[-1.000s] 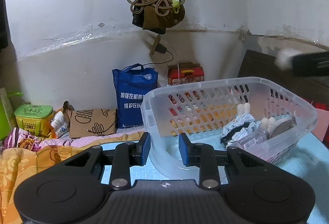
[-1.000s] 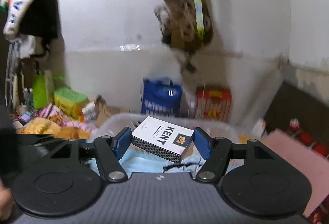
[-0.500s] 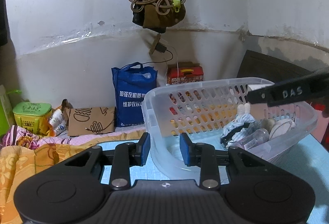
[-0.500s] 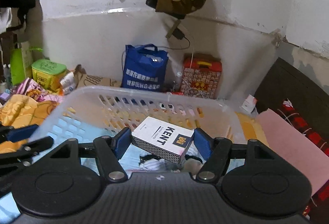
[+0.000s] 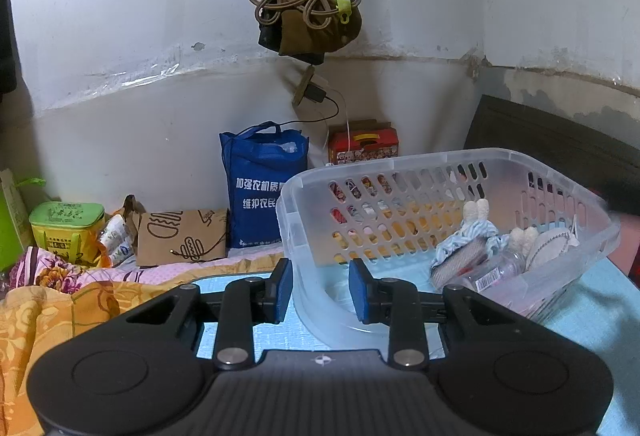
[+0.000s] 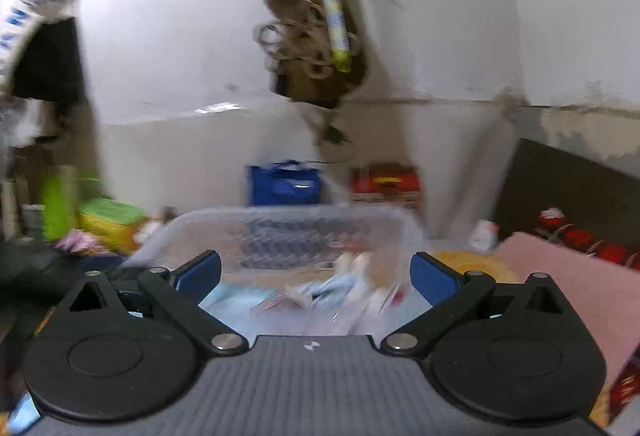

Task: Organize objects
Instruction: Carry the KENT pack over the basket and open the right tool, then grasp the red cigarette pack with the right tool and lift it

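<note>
A clear plastic basket (image 5: 400, 163) stands on a light blue mat (image 5: 592, 320). It holds a striped cloth (image 5: 460, 240), a small clear bottle (image 5: 496, 272), a round pouch (image 5: 548, 244) and a dotted box (image 5: 456, 268). My left gripper (image 5: 320, 290) straddles the basket's near left corner wall with a narrow gap, holding nothing firm that I can see. My right gripper (image 6: 316, 274) is open wide and empty, just in front of the basket (image 6: 280, 220); that view is blurred. The dotted box lies in the basket (image 6: 272, 304).
A blue bag (image 5: 260, 187), a red box (image 5: 364, 147) and a brown paper bag (image 5: 180, 238) stand by the back wall. A green box (image 5: 64, 228) and orange bedding (image 5: 48, 316) are at the left. A dark headboard (image 5: 560, 143) is at the right.
My right gripper opened and let go of the KENT box over the basket, then pulled back and up. The left gripper stayed at the basket's corner.
</note>
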A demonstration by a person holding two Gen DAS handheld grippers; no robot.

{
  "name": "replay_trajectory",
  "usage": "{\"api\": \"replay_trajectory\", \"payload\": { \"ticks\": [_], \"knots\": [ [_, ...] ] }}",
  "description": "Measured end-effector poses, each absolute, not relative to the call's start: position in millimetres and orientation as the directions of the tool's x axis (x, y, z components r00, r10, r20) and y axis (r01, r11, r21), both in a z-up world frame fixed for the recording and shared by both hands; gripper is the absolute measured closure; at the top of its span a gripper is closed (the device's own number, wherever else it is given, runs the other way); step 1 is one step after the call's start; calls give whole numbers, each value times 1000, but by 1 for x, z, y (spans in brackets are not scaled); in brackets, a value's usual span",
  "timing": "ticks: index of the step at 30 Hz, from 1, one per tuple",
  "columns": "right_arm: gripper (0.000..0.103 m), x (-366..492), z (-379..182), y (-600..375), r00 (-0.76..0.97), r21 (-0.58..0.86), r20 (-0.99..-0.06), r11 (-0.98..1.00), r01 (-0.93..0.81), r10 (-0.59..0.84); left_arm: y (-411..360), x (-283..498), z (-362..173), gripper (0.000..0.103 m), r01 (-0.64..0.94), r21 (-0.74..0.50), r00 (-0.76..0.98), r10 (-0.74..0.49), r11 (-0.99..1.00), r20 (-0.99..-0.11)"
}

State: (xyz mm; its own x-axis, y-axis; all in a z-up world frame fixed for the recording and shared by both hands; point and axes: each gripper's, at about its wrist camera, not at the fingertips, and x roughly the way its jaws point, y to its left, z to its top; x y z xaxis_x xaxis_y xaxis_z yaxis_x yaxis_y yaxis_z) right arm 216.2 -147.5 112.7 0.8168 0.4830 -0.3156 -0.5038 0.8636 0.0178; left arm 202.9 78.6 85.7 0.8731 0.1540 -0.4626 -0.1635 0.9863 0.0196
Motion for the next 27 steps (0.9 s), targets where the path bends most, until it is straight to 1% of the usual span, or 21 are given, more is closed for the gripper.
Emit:
{"api": "replay_trajectory", "payload": {
  "ticks": [2,4,6,8,10,13,18,20,22,23,27],
  "knots": [
    [0,195,90,-155,798,23,-308,842,-539,519,80,203,86,68,-162,18,873,152,987,-463],
    [0,185,63,-154,792,31,-333,845,-533,512,81,203,86,69,-160,12,873,147,987,-465],
    [0,189,41,-146,768,38,-400,846,-532,501,81,203,86,69,-163,11,873,149,987,-465],
    [0,199,28,-134,755,13,-461,854,-520,467,79,203,86,69,-169,21,872,159,985,-463],
    [0,209,18,-126,737,0,-507,855,-518,447,78,203,86,69,-172,28,871,166,985,-462],
    [0,225,14,-121,711,16,-546,854,-520,443,77,204,86,69,-174,28,871,167,984,-462],
    [0,231,12,-114,721,-42,-563,856,-515,405,77,204,86,69,-173,35,872,170,984,-459],
    [9,233,9,-111,709,-60,-584,850,-523,396,79,204,86,69,-167,28,873,161,985,-461],
    [29,240,8,-112,697,-36,-591,850,-525,406,80,204,86,68,-164,28,873,158,986,-461],
    [35,242,8,-112,687,-22,-599,849,-529,412,80,204,86,68,-162,30,874,158,986,-460],
    [35,244,7,-123,670,46,-592,849,-526,448,79,205,86,68,-160,36,874,158,987,-460]
  ]
}}
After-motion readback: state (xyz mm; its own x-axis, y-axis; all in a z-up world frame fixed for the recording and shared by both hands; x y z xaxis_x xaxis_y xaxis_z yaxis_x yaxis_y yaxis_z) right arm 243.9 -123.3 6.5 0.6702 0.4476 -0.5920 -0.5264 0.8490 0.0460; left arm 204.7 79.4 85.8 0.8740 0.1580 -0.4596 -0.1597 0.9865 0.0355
